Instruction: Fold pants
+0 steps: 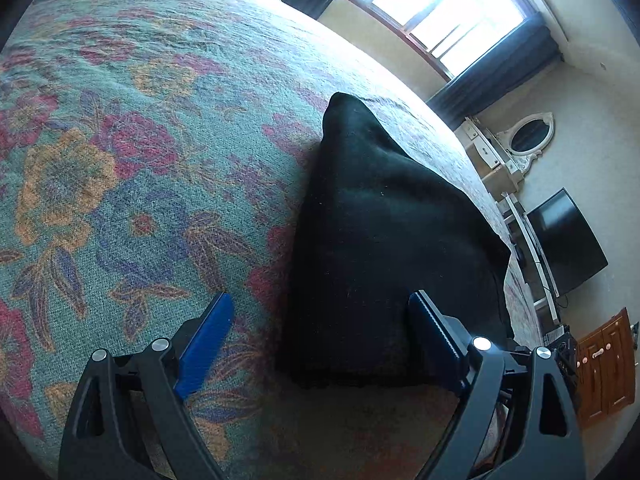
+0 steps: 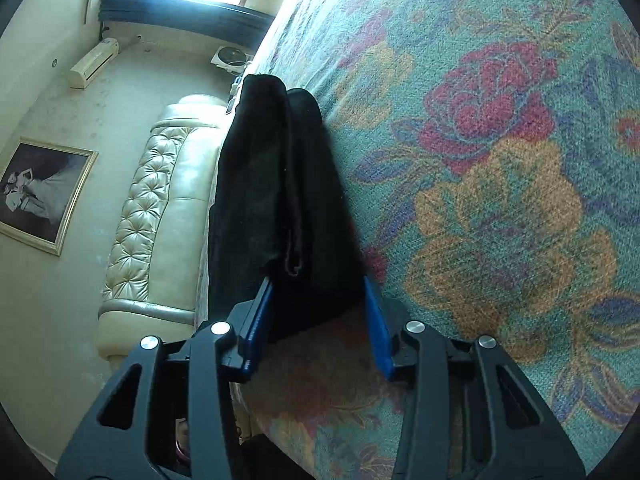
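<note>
The black pants (image 1: 384, 248) lie folded in a thick stack on the floral bed cover (image 1: 120, 160). In the left wrist view my left gripper (image 1: 320, 308) is open wide, its blue fingers (image 1: 208, 344) astride the near left corner of the stack, with nothing held. In the right wrist view the pants (image 2: 276, 200) run away from me as a narrow layered pile near the bed's edge. My right gripper (image 2: 318, 292) is open, its blue fingers (image 2: 378, 328) on either side of the pile's near end, not closed on it.
The floral cover (image 2: 500, 160) spreads to the right of the pants. A cream tufted headboard (image 2: 160, 200) and a framed picture (image 2: 44, 192) are to the left. A window (image 1: 436, 12), mirror (image 1: 528, 136), TV (image 1: 568, 240) and wooden cabinet (image 1: 604, 364) stand beyond the bed's edge.
</note>
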Tool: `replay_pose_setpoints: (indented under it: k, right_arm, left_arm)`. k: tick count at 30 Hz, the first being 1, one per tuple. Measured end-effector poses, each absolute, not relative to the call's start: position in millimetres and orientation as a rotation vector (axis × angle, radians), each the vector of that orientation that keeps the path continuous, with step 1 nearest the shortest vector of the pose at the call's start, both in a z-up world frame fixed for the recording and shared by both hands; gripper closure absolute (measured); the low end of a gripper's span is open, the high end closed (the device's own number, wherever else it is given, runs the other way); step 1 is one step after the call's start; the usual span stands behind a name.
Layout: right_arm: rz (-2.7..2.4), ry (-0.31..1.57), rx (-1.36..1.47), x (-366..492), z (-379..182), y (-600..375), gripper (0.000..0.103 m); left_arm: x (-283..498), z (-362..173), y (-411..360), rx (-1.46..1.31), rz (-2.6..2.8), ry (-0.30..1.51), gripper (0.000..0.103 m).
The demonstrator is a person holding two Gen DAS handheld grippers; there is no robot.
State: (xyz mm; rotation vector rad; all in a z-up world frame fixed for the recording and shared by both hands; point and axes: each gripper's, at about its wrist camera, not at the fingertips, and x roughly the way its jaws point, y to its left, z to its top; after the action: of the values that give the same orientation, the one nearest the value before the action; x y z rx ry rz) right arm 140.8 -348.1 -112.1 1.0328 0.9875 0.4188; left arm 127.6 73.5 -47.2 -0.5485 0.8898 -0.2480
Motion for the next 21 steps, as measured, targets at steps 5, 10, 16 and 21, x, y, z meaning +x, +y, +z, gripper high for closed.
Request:
replay_pose_setpoints:
  k: [5,10,16,21]
  right_arm:
    - [0.447,0.979,1.043,135.9,-116.0,-351.3,0.068]
    - [0.412,0.969,1.069,121.6,-119.3,-368.2,0.082]
    - [0.365,0.986,1.037,91.8,-114.3,-387.9,0.088]
    - [0.327,0.955,0.887,69.6,-88.1,-370.4,0.050]
  left_arm:
    - [125.4,-50.7,69.0,-0.478,-0.263,0.869,0.015]
    - [126.3,-51.0,70.3,-0.473,-0.282,0.863,0.015]
    - [123.9,-50.0,69.4,-0.470,-0.273,0.859,0.015]
    - [120.4,-47.9,68.6,-0.466,-0.242,0.868,0.015]
